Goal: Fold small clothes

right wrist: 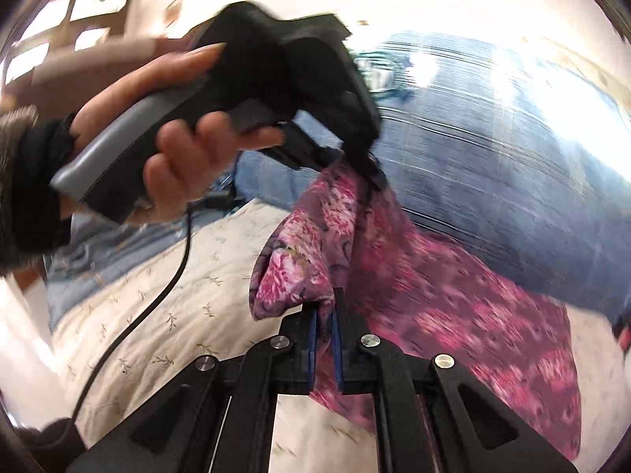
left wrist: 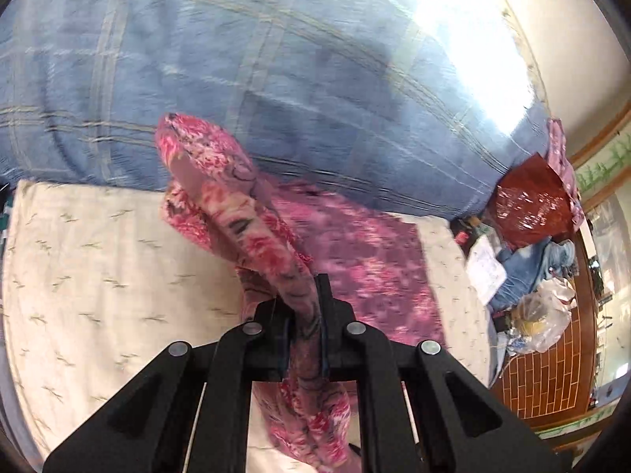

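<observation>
My left gripper (left wrist: 305,327) was closed down to a narrow gap on a bunched fold of the pink floral garment (left wrist: 221,197), the cloth pinched between both fingers and rising away toward eleven o'clock in its wrist view. My right gripper (right wrist: 325,335) was likewise clamped tight on another gathered edge of the same garment (right wrist: 311,260), with fabric squeezed between its blue pads (right wrist: 311,351). From the right wrist view I could see the left hand (right wrist: 189,157) on its handle at ten o'clock, its gripper gripping the cloth higher up near twelve o'clock.

I judged that the two holds were kept apart and raised so the garment would hang and spread between them, ready to be laid flat or doubled over. Most of the garment trailed down to four o'clock and rested on the cream quilt (left wrist: 98,268). Beyond it, toward twelve o'clock, lay a blue plaid blanket (left wrist: 197,71). At three o'clock in the left view sat a red bag (left wrist: 528,205) amid loose clutter, well apart from the work. Motion blur kept me from reading finer detail.
</observation>
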